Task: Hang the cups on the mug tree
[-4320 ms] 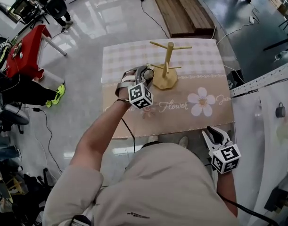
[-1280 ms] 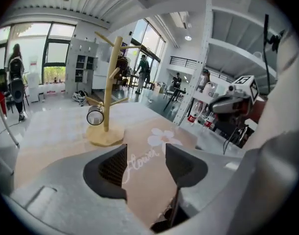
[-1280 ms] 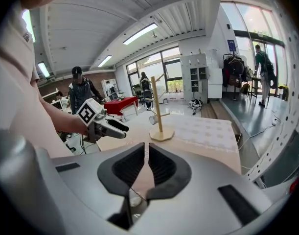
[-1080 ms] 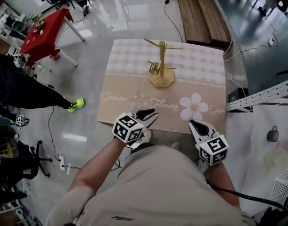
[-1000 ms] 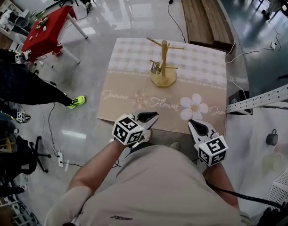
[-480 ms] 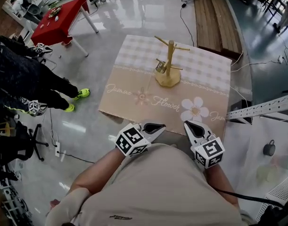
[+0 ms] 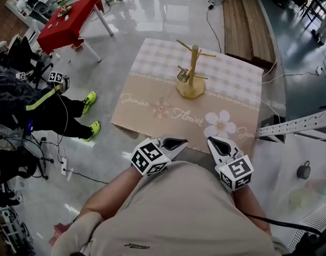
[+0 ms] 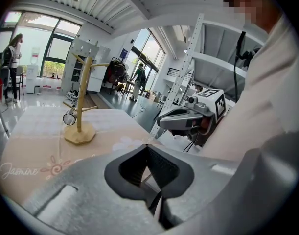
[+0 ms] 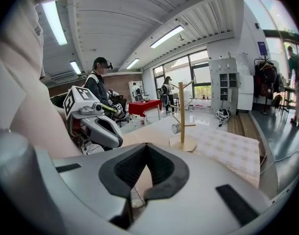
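A wooden mug tree (image 7: 192, 68) stands on the far half of the table. One small metal cup (image 7: 182, 76) hangs from a lower peg on its left side. Both gripper views show the same tree (image 8: 80, 106) (image 9: 181, 116) and cup (image 8: 69, 118) (image 9: 175, 128) well ahead of the jaws. My left gripper (image 7: 182, 141) and right gripper (image 7: 210, 140) are held close to my body at the table's near edge, side by side. Both are shut with nothing between the pads. Each also shows in the other's view: the right gripper (image 8: 161, 122) and the left gripper (image 9: 119, 142).
A beige cloth with a flower print (image 7: 219, 124) and a checked far half covers the table (image 7: 146, 103). A red table (image 7: 66, 23) and seated people (image 7: 40, 105) are at the left. Wooden planks (image 7: 248, 20) lie behind, and a metal shelf frame (image 7: 296, 124) stands at the right.
The left gripper, earlier out at the tree with the cup, has drawn back to my body and closed. The cup now hangs on the tree. The right gripper has hardly moved.
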{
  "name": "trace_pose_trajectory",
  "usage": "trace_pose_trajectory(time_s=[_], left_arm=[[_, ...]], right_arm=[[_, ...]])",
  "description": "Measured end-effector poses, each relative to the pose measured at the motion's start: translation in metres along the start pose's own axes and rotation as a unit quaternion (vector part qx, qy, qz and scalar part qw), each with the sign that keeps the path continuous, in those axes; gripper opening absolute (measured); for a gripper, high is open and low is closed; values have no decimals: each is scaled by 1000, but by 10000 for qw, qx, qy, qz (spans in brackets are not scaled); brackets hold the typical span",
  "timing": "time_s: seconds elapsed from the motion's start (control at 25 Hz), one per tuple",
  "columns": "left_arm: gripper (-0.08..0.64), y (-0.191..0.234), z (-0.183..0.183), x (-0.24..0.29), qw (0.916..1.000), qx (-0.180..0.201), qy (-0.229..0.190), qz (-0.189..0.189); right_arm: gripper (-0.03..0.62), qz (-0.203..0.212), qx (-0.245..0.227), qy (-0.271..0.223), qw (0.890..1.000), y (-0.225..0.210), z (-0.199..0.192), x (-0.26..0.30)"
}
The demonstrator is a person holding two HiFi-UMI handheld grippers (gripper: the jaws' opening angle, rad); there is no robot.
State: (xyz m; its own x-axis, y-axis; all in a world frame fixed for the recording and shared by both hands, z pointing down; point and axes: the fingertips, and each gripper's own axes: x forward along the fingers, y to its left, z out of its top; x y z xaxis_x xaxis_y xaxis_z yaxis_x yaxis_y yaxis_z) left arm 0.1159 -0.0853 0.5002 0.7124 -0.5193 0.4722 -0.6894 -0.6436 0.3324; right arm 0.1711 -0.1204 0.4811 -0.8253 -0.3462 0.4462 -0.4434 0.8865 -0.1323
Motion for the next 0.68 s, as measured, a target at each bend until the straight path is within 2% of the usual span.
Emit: trace_pose_trajectory(time_s=[0.36,0.68], left_arm=[[8,11,0,-2,10000,34,-36,21],[8,39,3,-10,9999,-77,-81,124]], right_arm=[[14,-88,-15,15,10000,2,-1,0],[14,-389,10,-43,9992,0,7,-5]])
